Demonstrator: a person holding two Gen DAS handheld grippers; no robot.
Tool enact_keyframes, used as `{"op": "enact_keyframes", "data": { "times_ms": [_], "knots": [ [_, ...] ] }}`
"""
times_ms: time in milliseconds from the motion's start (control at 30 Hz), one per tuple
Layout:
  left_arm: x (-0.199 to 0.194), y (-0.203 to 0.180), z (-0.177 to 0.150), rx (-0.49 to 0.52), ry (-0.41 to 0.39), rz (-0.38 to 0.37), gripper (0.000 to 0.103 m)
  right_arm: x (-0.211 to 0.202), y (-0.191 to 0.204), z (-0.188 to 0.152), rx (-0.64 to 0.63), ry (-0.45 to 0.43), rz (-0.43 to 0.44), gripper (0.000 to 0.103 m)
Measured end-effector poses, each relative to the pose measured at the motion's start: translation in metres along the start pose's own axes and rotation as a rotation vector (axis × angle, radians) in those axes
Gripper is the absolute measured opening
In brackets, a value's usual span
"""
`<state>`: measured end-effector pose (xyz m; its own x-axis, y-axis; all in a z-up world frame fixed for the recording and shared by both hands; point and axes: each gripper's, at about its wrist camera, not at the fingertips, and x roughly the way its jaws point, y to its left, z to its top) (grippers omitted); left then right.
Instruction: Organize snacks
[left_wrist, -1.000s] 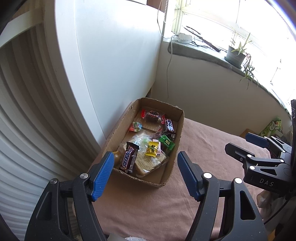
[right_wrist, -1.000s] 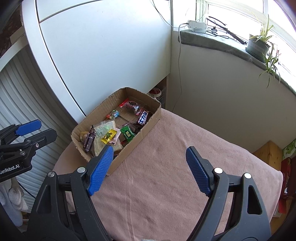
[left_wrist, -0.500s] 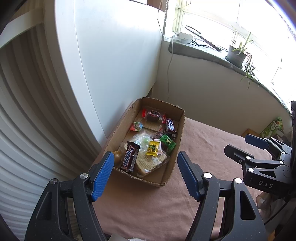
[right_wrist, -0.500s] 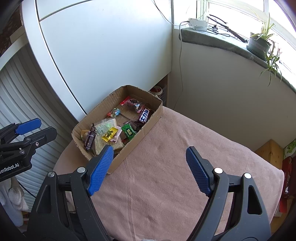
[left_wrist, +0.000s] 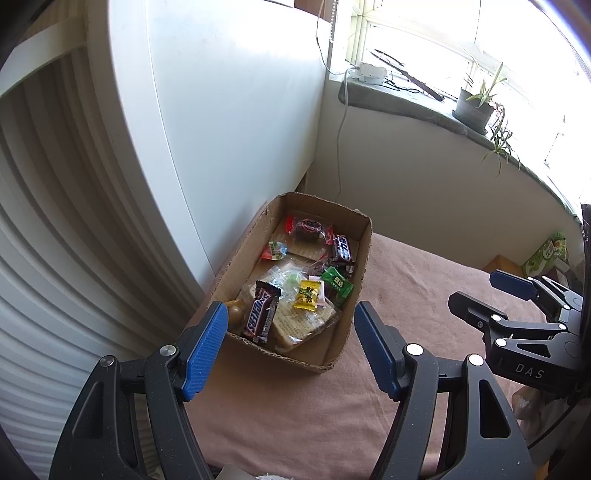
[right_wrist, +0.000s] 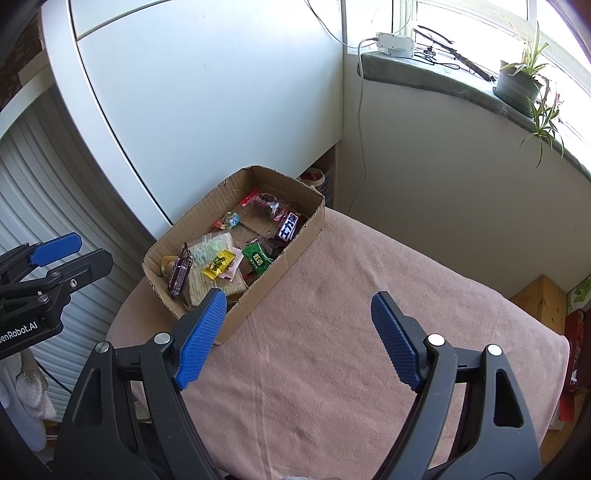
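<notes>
Two grippers, both with jaws apart and nothing between them. Left gripper (left_wrist: 290, 345): black plastic frame, blue ribbed pads, hovering above the near end of the cardboard box (left_wrist: 364, 254). Right gripper (right_wrist: 297, 339): same build, above bare cloth just beside the box, apart from it.

Box: shallow, rectangular, brown corrugated cardboard with rough torn edges, open at the top, lying at the far left corner of the surface, close to the white cabinet (right_wrist: 207, 96). Inside, a loose pile of snacks: a dark brown Snickers bar (left_wrist: 261, 314) with glossy wrapper, leaning at the near end; a small yellow packet (left_wrist: 307, 294) and a green packet (left_wrist: 338, 282), both flat and shiny; a clear crinkled bag of pale crackers (left_wrist: 303, 323) under them; a dark bar with white letters (left_wrist: 341, 251) along the right wall; a round dark cake in clear wrap with red ends (left_wrist: 308, 229) at the far end; a small round colourful candy (left_wrist: 275, 249) near the left wall.

Surface: covered with a pink-brown cloth (right_wrist: 332, 332), soft, slightly fuzzy, with gentle folds, rounded at the corners.

Around: smooth white cabinet doors; ribbed white slats (left_wrist: 55, 258) on the left; a grey stone windowsill (right_wrist: 443, 77) with a potted plant (right_wrist: 521, 79) with long thin leaves, a white power box (right_wrist: 395, 42) with a cable hanging down the pale wall; strong daylight from the window.
</notes>
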<state>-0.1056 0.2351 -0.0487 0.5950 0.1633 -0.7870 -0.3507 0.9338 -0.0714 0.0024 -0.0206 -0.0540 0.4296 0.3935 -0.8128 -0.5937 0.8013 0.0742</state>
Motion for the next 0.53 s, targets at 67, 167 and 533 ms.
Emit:
{"op": "enact_keyframes", "data": {
  "times_ms": [67, 167, 533],
  "knots": [
    [0.0003, -0.0003, 0.0006, 0.000, 0.001, 0.007, 0.071, 0.0004, 0.0001, -0.0002, 0.000, 0.001, 0.002, 0.083],
    [0.0013, 0.0000, 0.0012, 0.000, 0.004, 0.010, 0.071, 0.0017, 0.0004, -0.0009, 0.000, 0.003, 0.000, 0.083],
    [0.0037, 0.0006, 0.0015, -0.008, -0.004, 0.021, 0.071, 0.0061, -0.0027, -0.0017, 0.003, 0.015, 0.006, 0.083]
  ]
}}
